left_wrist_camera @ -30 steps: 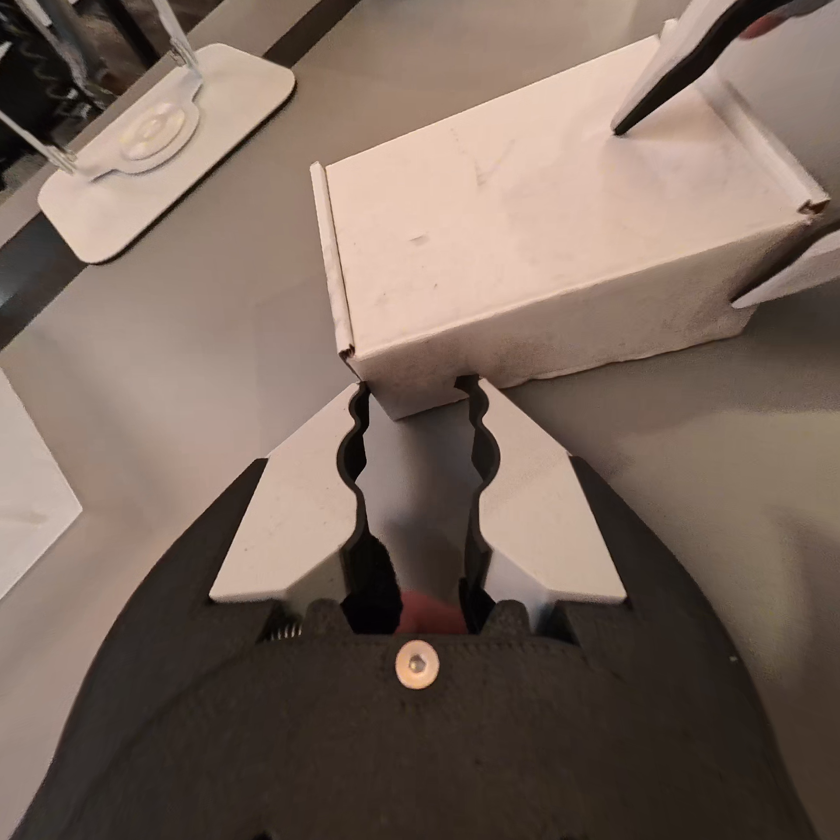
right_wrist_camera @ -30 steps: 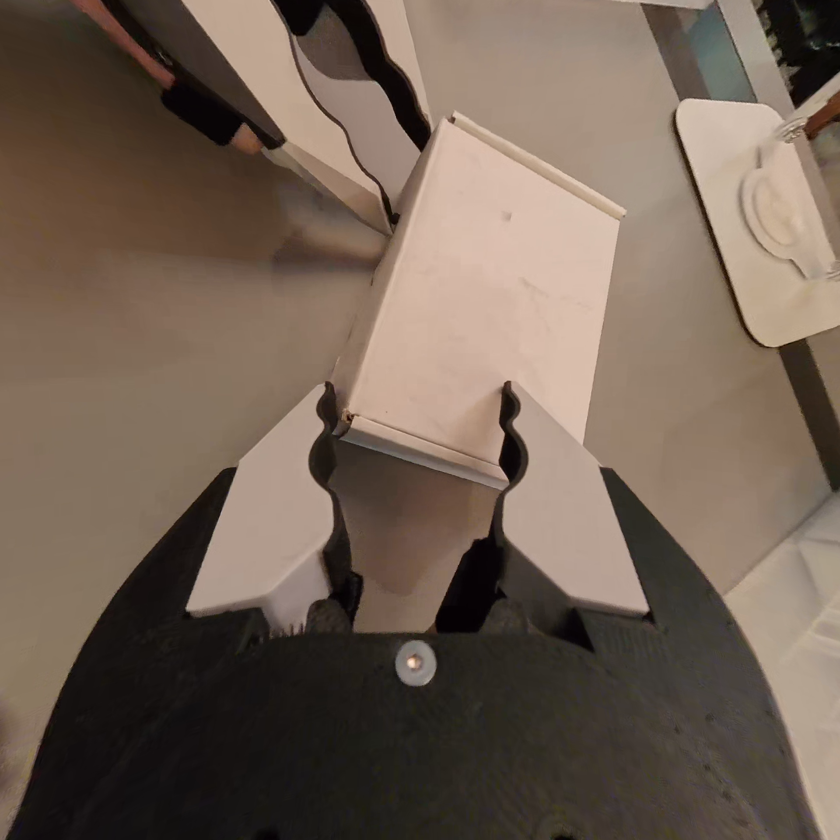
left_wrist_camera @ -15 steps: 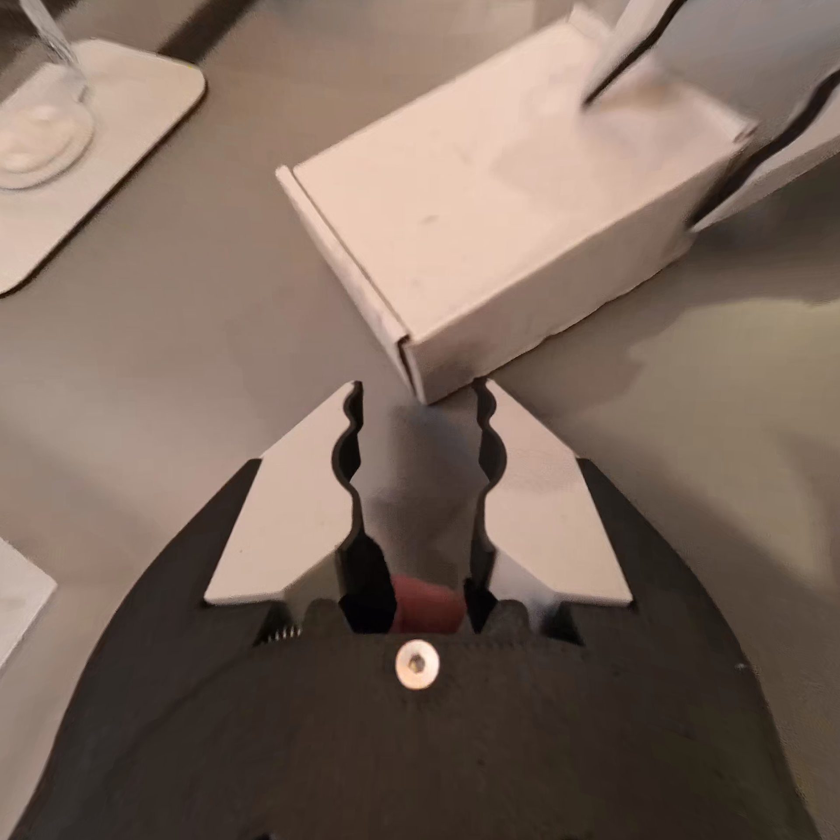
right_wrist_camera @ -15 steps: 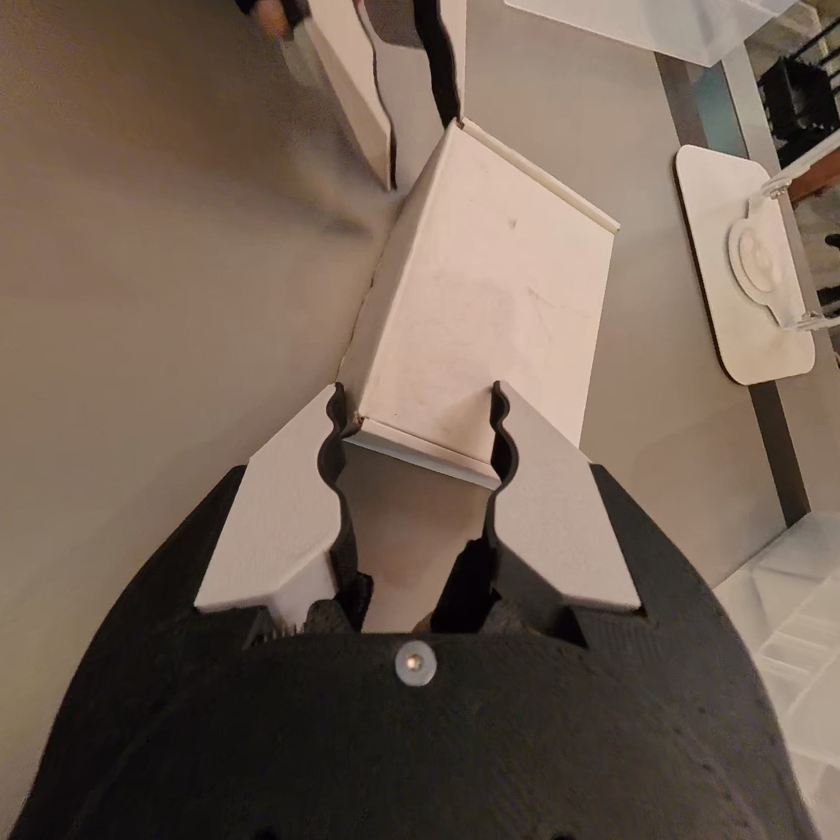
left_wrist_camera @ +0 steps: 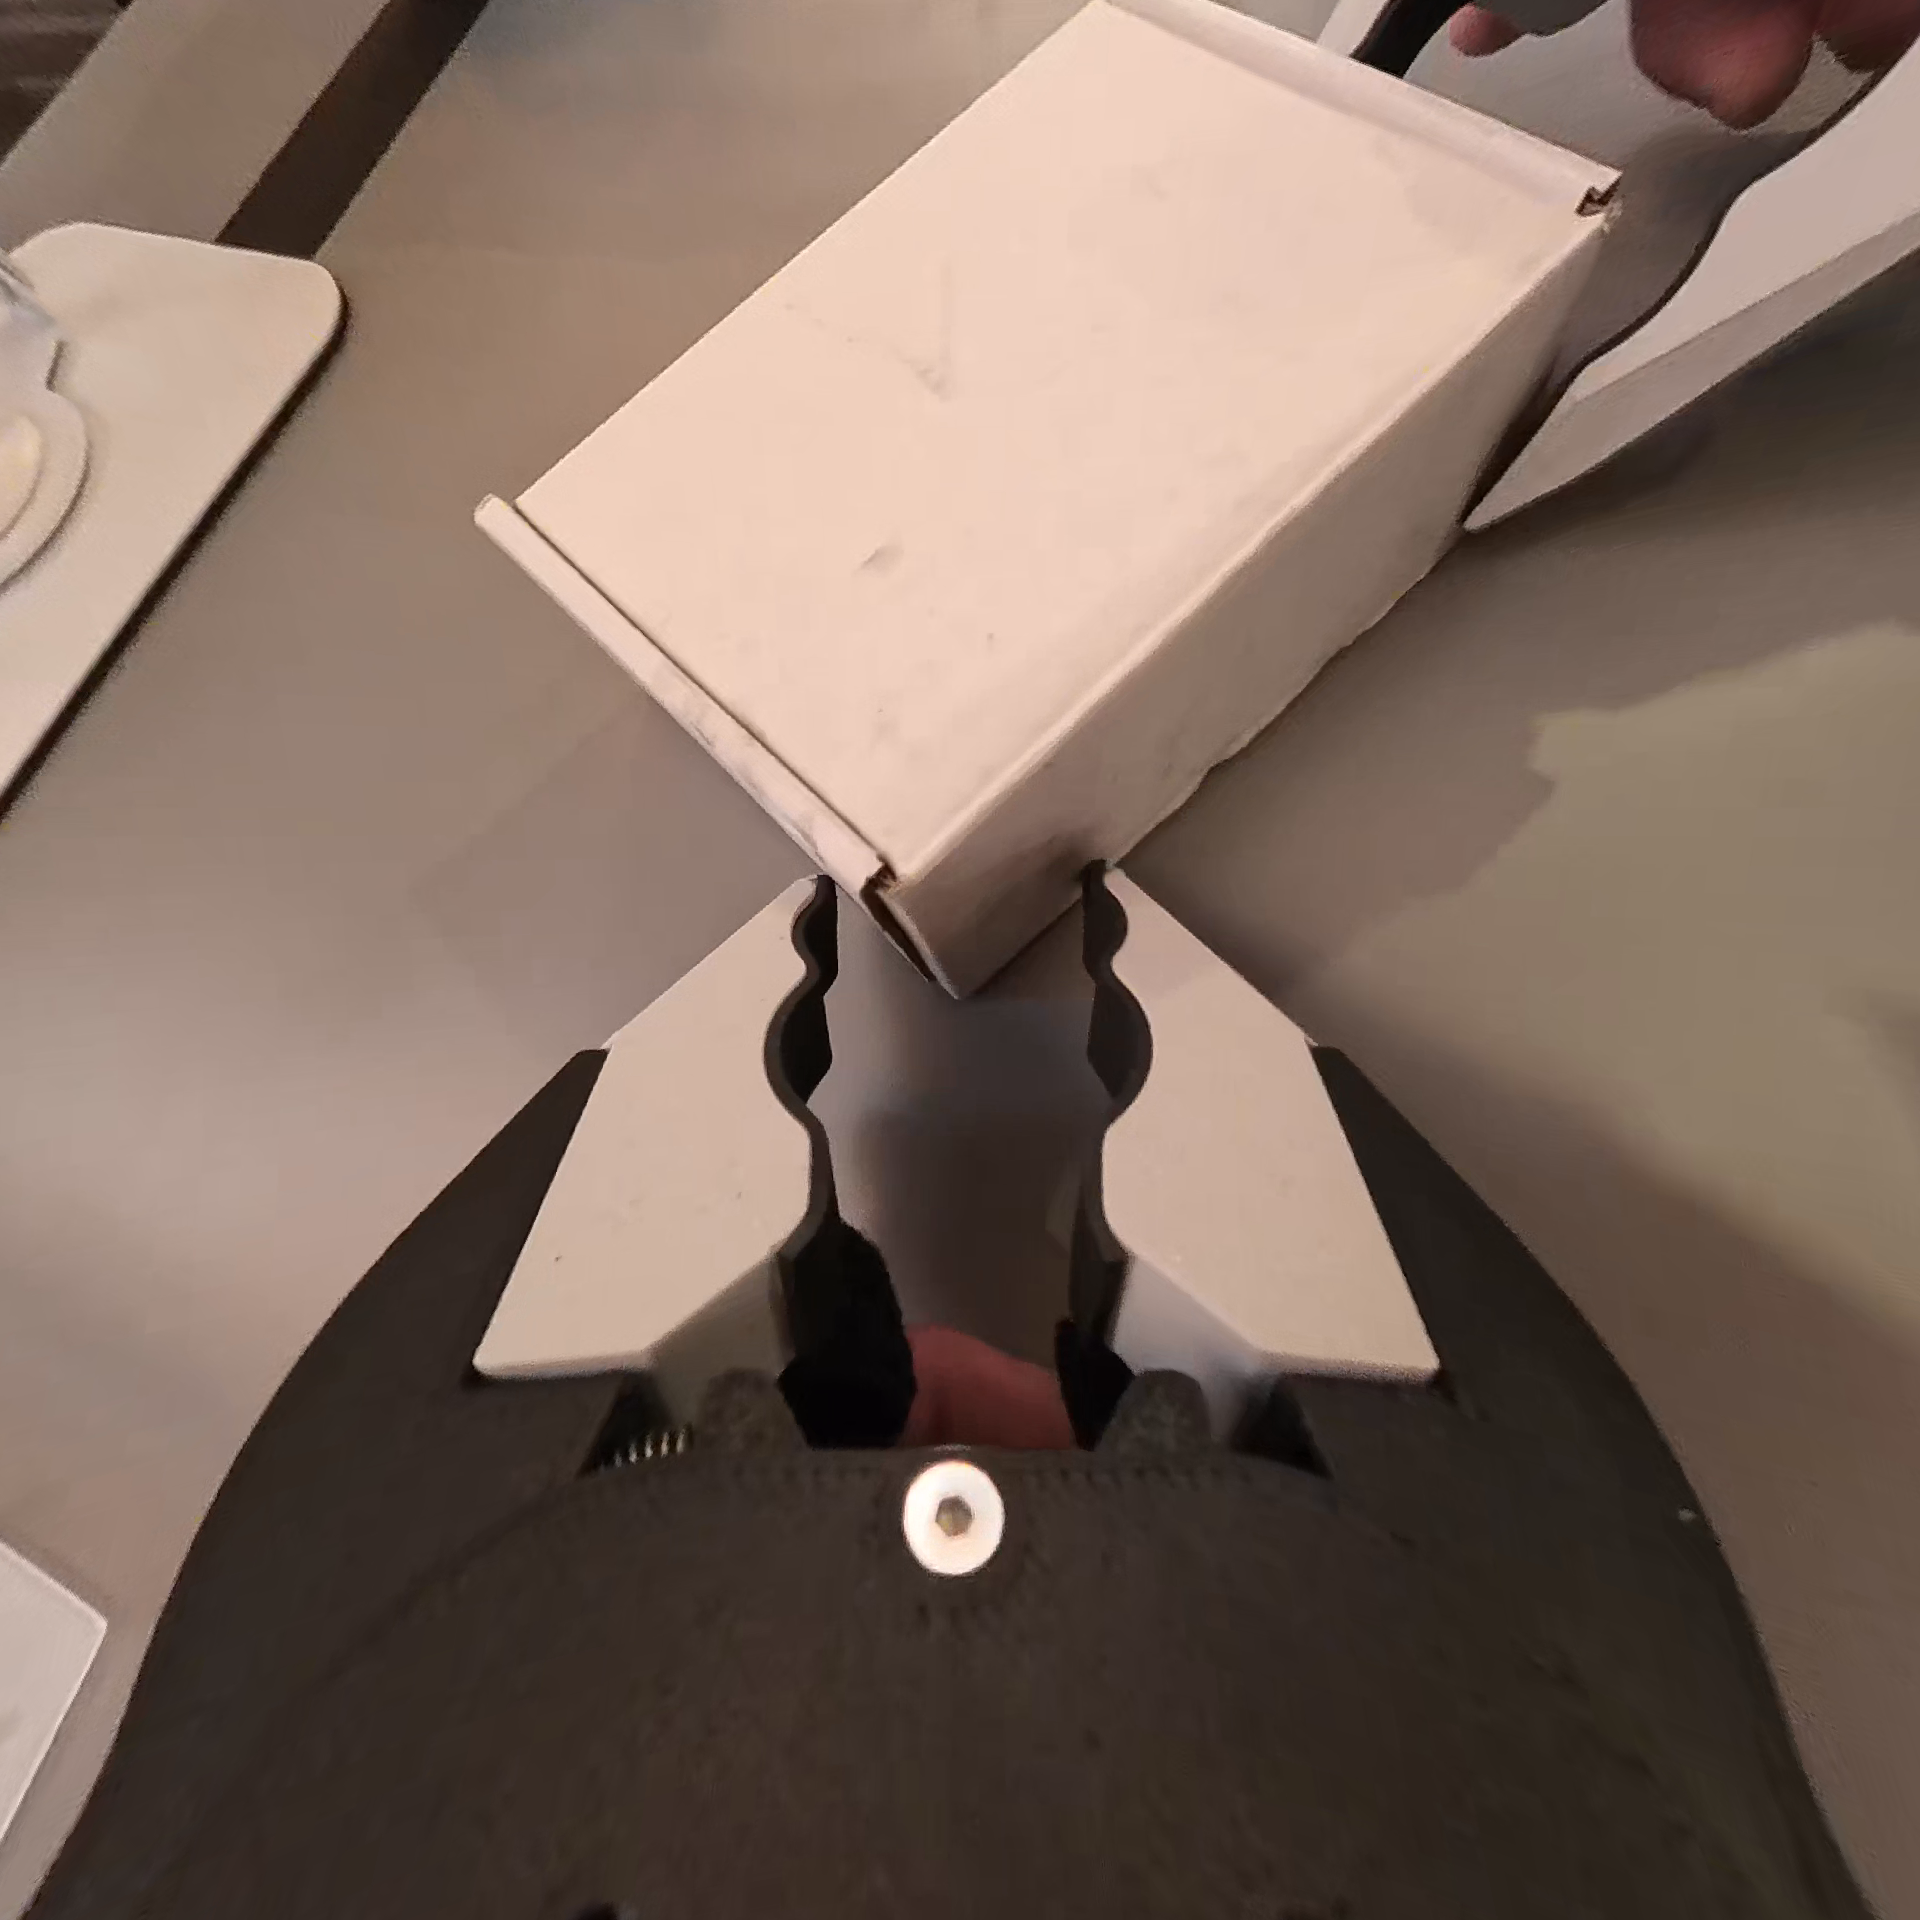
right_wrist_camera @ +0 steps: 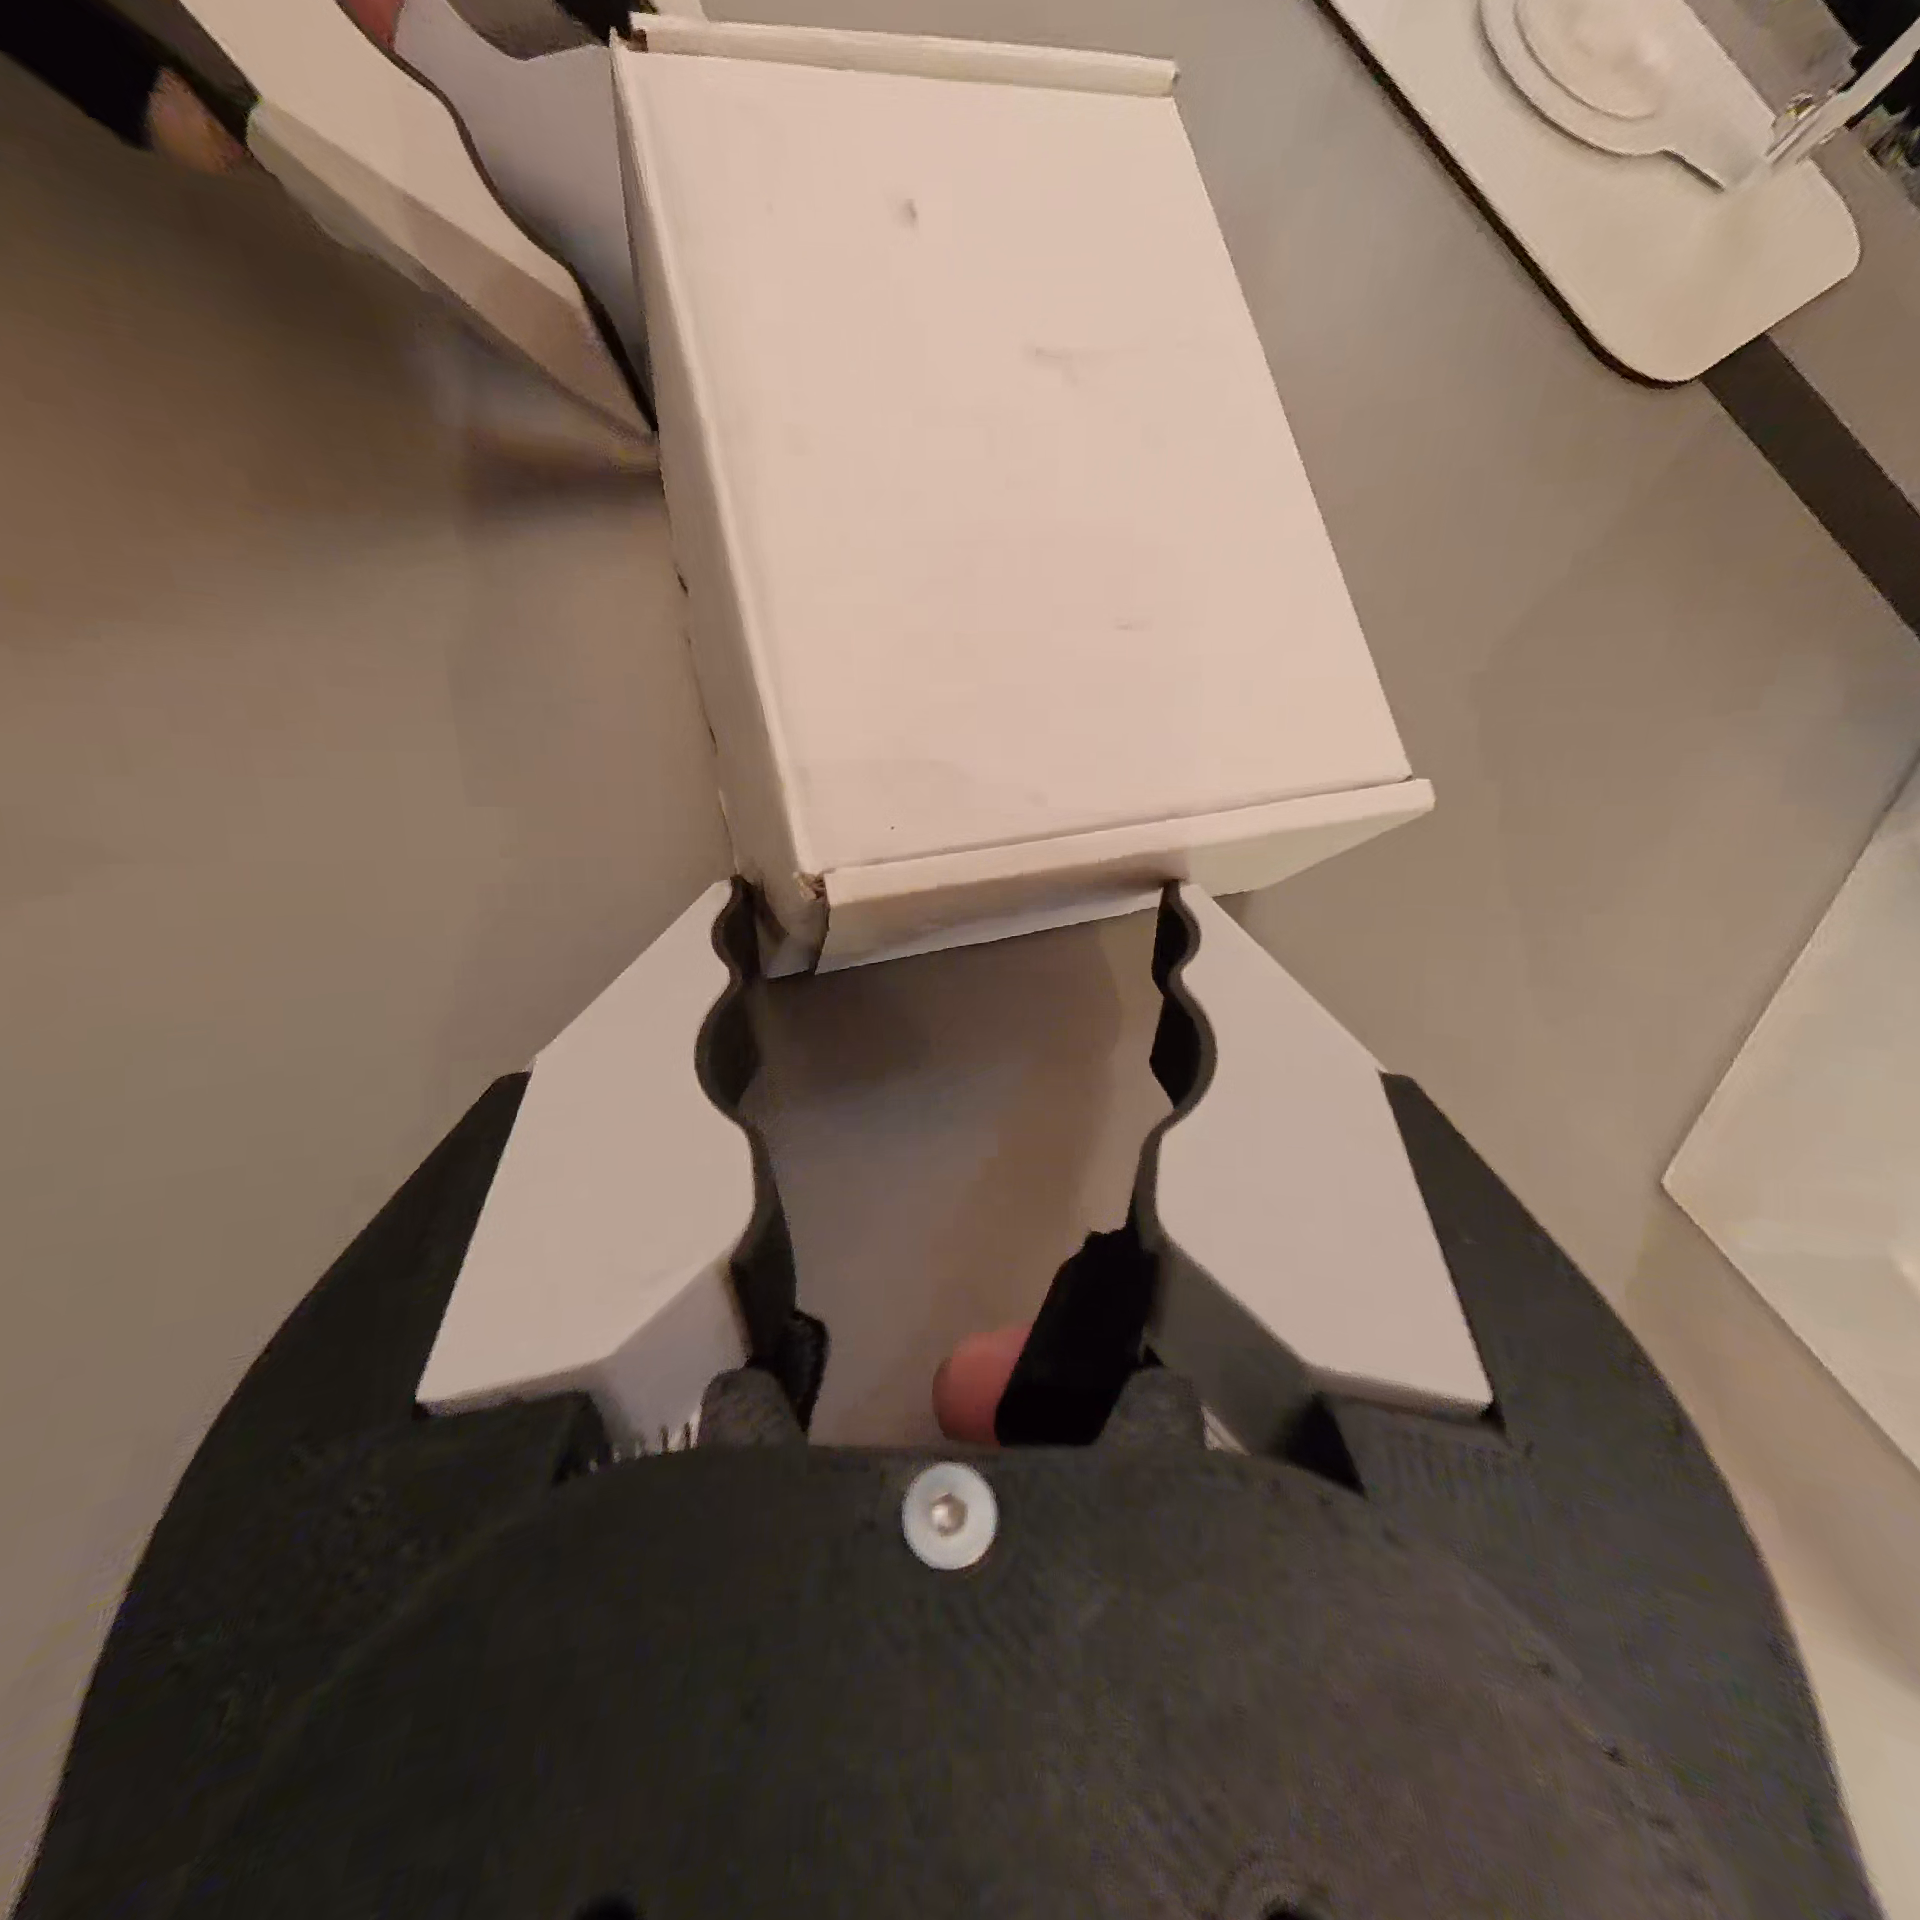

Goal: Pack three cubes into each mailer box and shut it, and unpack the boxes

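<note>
Flanking one closed white mailer box (left_wrist_camera: 1049,436) on the grey counter (left_wrist_camera: 312,831), two hand-held grippers face opposite corners. Left hand-held gripper (left_wrist_camera: 958,896) and right hand-held gripper (right_wrist_camera: 954,906) both gape, gripping nothing.

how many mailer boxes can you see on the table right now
1: a closed white mailer box on the grey table, between the left gripper and right gripper. Others may lie out of view.

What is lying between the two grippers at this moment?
Only the closed white mailer box lies between them: in the left wrist view, one corner sits between the left gripper tips, the right gripper at the opposite corner.
</note>
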Available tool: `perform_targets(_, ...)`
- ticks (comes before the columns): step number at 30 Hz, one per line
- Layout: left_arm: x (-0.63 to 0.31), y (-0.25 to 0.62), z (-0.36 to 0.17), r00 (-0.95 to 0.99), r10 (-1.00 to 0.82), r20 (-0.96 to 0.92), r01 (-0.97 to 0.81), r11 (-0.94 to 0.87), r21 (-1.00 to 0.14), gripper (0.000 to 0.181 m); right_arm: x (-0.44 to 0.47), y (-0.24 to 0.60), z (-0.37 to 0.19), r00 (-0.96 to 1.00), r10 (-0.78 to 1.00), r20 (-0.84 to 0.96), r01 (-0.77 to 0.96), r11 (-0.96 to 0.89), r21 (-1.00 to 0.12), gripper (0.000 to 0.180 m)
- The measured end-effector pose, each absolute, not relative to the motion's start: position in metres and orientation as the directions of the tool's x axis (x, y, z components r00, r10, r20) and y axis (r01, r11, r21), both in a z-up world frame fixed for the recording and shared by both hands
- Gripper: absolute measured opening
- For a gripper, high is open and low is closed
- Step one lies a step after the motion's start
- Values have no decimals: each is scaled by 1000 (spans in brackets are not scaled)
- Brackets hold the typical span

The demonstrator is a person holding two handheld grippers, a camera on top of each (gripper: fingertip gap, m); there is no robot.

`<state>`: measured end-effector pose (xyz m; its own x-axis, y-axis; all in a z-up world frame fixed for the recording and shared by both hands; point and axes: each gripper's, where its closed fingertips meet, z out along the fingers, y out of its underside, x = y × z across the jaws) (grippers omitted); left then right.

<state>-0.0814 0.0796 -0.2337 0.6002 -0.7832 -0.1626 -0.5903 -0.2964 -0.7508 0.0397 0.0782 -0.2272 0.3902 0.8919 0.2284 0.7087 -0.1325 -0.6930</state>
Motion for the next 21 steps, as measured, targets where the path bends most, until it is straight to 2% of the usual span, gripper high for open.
perform_targets(5, -80, 85, -234, 619, -753, -224, -612, -283, -738, 42, 41, 85, -229, 379, 895, 236, 711, -119, -693, 59)
perform_targets(13, -82, 87, -235, 627, -735, -260, -645, -301, -703, 40, 43, 92, -229, 355, 895, 271, 733, -87, -675, 50)
perform_targets(14, -81, 85, -234, 627, -737, -253, -641, -302, -706, 39, 47, 91, -229, 341, 898, 279, 744, -76, -664, 51)
perform_targets(17, -81, 81, -237, 659, -717, -225, -607, -331, -722, 34, 67, 89, -221, 324, 905, 277, 796, -103, -597, 70)
perform_targets(21, -76, 79, -236, 652, -724, -225, -611, -326, -722, 45, 54, 92, -184, 229, 926, 300, 830, -25, -558, 96)
